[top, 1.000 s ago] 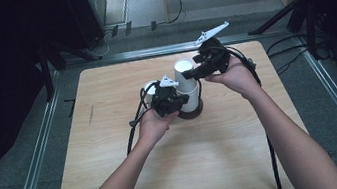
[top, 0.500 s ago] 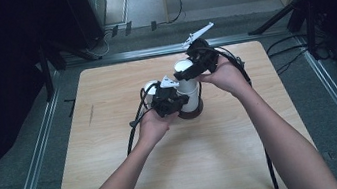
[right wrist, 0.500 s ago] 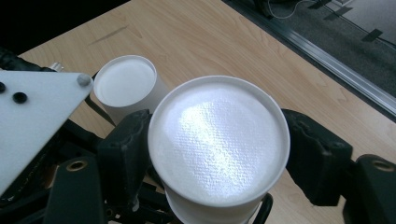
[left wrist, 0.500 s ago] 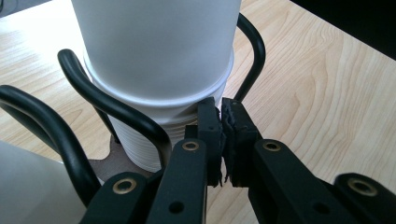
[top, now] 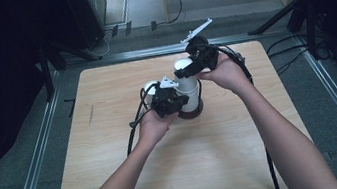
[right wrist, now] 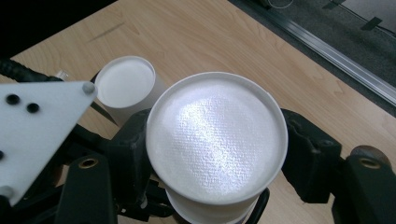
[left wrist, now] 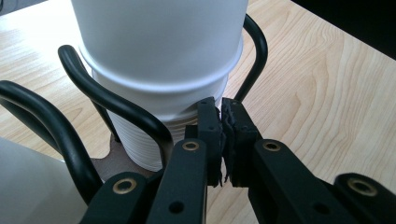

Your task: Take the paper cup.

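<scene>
Right gripper (right wrist: 217, 154) jaws just closing around top cup (right wrist: 217, 140); left gripper (left wrist: 224, 135) jaws shut, bracing stack base; next: lift straight up

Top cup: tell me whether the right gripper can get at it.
Likely yes: the right gripper already has its jaws on either side of the top cup and they have just been closing on it, with nothing between; the rim hides whether they press yet.

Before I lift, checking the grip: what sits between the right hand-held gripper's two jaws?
In the right gripper view, the upside-down white cup atop the stack sits between the right hand-held gripper jaws, which have just been closing.
</scene>
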Demonstrator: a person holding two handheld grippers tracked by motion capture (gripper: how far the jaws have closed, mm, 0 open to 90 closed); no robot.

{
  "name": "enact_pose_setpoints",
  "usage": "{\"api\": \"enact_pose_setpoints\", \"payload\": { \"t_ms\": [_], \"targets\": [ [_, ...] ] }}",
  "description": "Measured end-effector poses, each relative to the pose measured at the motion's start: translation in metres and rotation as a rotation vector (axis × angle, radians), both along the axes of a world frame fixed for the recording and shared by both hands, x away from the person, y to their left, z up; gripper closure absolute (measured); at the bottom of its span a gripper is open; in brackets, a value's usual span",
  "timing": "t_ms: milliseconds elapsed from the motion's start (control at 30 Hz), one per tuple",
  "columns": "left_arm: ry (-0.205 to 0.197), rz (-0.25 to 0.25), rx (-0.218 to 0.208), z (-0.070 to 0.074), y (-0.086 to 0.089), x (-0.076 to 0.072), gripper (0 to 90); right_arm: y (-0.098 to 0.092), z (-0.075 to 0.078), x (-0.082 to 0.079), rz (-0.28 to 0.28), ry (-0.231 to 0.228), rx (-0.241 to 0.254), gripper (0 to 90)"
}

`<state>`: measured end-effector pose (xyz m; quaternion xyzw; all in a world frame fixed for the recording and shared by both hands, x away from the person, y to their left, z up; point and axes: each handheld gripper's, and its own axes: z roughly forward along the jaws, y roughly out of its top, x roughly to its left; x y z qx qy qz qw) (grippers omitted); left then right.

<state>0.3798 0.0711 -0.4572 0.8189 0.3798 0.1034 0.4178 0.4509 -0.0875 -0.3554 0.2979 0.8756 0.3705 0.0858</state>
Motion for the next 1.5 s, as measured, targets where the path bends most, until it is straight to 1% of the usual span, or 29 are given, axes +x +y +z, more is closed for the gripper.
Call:
{"api": "enact_pose_setpoints", "payload": {
  "t_ms": [167,367,400,433,533,600,667,767,900,967,1000,1100,1133,1167,1233,1367,1467,1500],
  "targets": [
    [0.006,-0.004,-0.001,0.0,0.001,0.0,85.1,-0.001,0.013,-0.001,-0.004,0.002,0.007,33.8],
    [0.014,0.0,-0.004,0.001,0.003,0.001,85.1,-0.001,0.032,-0.005,-0.01,-0.008,0.013,33.8],
    [0.014,0.0,-0.004,0.001,0.003,0.001,85.1,-0.001,0.032,-0.005,-0.01,-0.008,0.013,33.8],
    [0.013,-0.002,-0.004,0.0,0.003,0.001,85.0,-0.001,0.039,-0.007,-0.007,-0.013,0.017,33.8],
    [0.014,-0.003,-0.005,0.0,0.003,0.001,84.7,-0.001,0.047,-0.009,0.002,-0.029,0.012,33.9],
    [0.013,-0.004,-0.003,0.0,0.003,0.001,84.6,-0.002,0.053,-0.011,0.003,-0.027,0.02,33.9],
    [0.014,-0.004,-0.003,0.0,0.003,0.001,84.5,-0.003,0.058,-0.012,-0.004,-0.028,0.022,33.9],
    [0.014,-0.006,-0.003,0.0,0.003,0.001,84.2,-0.006,0.065,-0.014,-0.004,-0.044,0.011,34.0],
    [0.017,-0.009,-0.009,0.0,0.003,0.001,82.9,-0.013,0.076,-0.019,-0.008,-0.061,0.01,34.0],
    [0.029,-0.01,-0.008,0.0,0.004,0.002,82.6,-0.018,0.08,-0.021,-0.012,-0.064,0.014,34.0],
    [0.029,-0.01,-0.008,0.0,0.004,0.002,82.5,-0.018,0.08,-0.021,-0.012,-0.064,0.014,34.0],
    [0.031,-0.013,-0.009,0.0,0.004,0.001,81.5,-0.031,0.084,-0.026,-0.032,-0.07,-0.004,34.0],
    [0.031,-0.013,-0.009,0.0,0.004,0.001,81.0,-0.031,0.084,-0.026,-0.032,-0.07,-0.004,34.0],
    [0.029,-0.015,-0.011,0.0,0.004,0.001,80.4,-0.039,0.085,-0.03,-0.035,-0.066,0.003,34.0],
    [0.035,-0.018,-0.015,0.0,0.004,0.001,79.0,-0.045,0.085,-0.034,-0.04,-0.062,0.007,34.0],
    [0.041,-0.025,-0.019,0.001,0.005,0.001,76.3,-0.057,0.08,-0.042,-0.038,-0.056,0.0,34.0],
    [0.049,-0.029,-0.027,0.002,0.006,0.0,74.8,-0.064,0.072,-0.046,-0.033,-0.049,-0.002,34.0],
    [0.05,-0.039,-0.03,0.003,0.006,-0.001,73.8,-0.067,0.069,-0.047,-0.033,-0.039,-0.001,34.0]
  ]
}}
